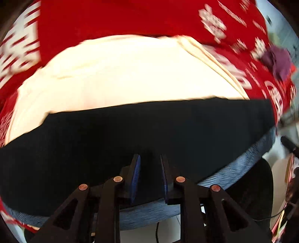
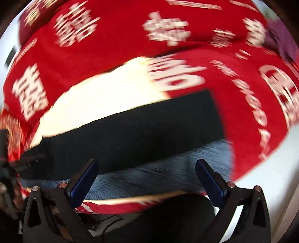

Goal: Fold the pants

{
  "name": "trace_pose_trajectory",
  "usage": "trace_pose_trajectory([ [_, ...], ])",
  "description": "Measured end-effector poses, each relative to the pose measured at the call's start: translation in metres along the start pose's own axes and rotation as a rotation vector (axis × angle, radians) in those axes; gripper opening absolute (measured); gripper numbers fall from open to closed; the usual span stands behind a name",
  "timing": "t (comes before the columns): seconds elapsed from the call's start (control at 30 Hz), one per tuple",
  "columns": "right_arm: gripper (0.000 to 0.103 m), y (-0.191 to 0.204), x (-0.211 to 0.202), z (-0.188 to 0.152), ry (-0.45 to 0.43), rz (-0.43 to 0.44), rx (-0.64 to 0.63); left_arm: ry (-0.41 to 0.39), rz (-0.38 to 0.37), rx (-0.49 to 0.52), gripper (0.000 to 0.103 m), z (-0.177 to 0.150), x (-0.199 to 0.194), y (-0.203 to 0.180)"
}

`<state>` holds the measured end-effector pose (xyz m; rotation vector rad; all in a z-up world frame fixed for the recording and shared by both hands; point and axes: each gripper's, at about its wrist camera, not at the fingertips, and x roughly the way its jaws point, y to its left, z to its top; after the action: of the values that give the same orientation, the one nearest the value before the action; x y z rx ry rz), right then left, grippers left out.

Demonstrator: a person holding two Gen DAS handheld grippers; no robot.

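Observation:
The black pants (image 1: 149, 129) lie folded in a wide band near the table's front edge, with a blue-grey ribbed waistband (image 1: 243, 164) along their near side. They also show in the right wrist view (image 2: 130, 134), waistband (image 2: 158, 177) nearest. A cream garment (image 1: 130, 74) lies just behind them. My left gripper (image 1: 149, 158) has its fingers close together on the pants' near edge. My right gripper (image 2: 146, 166) is open and empty, its fingers spread above the waistband. Both views are motion-blurred.
A red cloth with white lettering (image 1: 130, 16) covers the table. A purple cloth (image 1: 278, 59) lies at the far right. A dark chair (image 2: 168, 215) and pale floor show below the table edge.

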<state>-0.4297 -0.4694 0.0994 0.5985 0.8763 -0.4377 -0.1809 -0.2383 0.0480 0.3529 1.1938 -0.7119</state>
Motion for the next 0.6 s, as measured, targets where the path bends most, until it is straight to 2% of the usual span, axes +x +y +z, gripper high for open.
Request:
trace_pose_trajectory([
  [0.13, 0.103, -0.05, -0.012, -0.012, 0.009, 0.035, 0.148, 0.029, 0.009, 0.049, 0.022, 0.016, 0.015, -0.03],
  [0.17, 0.103, -0.065, -0.012, -0.019, 0.006, 0.059, 0.207, 0.031, 0.02, 0.06, 0.024, 0.016, 0.017, -0.037],
  [0.2, 0.103, -0.073, -0.011, -0.022, 0.008, 0.071, 0.237, 0.03, 0.038, 0.066, 0.031, 0.014, 0.019, -0.043],
  [0.23, 0.103, -0.083, -0.008, -0.027, 0.01, 0.09, 0.282, 0.028, 0.047, 0.065, 0.059, 0.011, 0.02, -0.045],
  [0.27, 0.103, -0.093, -0.002, -0.033, 0.019, 0.116, 0.336, 0.022, 0.062, 0.048, 0.092, 0.01, 0.021, -0.045],
  [0.3, 0.103, -0.1, 0.005, -0.038, 0.029, 0.149, 0.38, 0.018, 0.077, 0.03, 0.097, 0.005, 0.021, -0.041],
  [0.37, 0.103, -0.113, 0.021, -0.048, 0.053, 0.245, 0.469, 0.039, 0.089, 0.003, 0.097, -0.007, 0.023, -0.029],
  [0.43, 0.103, -0.118, 0.031, -0.052, 0.054, 0.289, 0.507, 0.043, 0.074, -0.006, 0.097, -0.007, 0.026, -0.026],
  [0.53, 0.103, -0.127, 0.045, -0.054, 0.032, 0.351, 0.571, 0.042, 0.079, -0.001, 0.097, -0.007, 0.024, -0.026],
  [0.6, 0.103, -0.133, 0.05, -0.052, 0.007, 0.428, 0.624, 0.046, 0.071, -0.006, 0.097, -0.005, 0.025, -0.026],
])
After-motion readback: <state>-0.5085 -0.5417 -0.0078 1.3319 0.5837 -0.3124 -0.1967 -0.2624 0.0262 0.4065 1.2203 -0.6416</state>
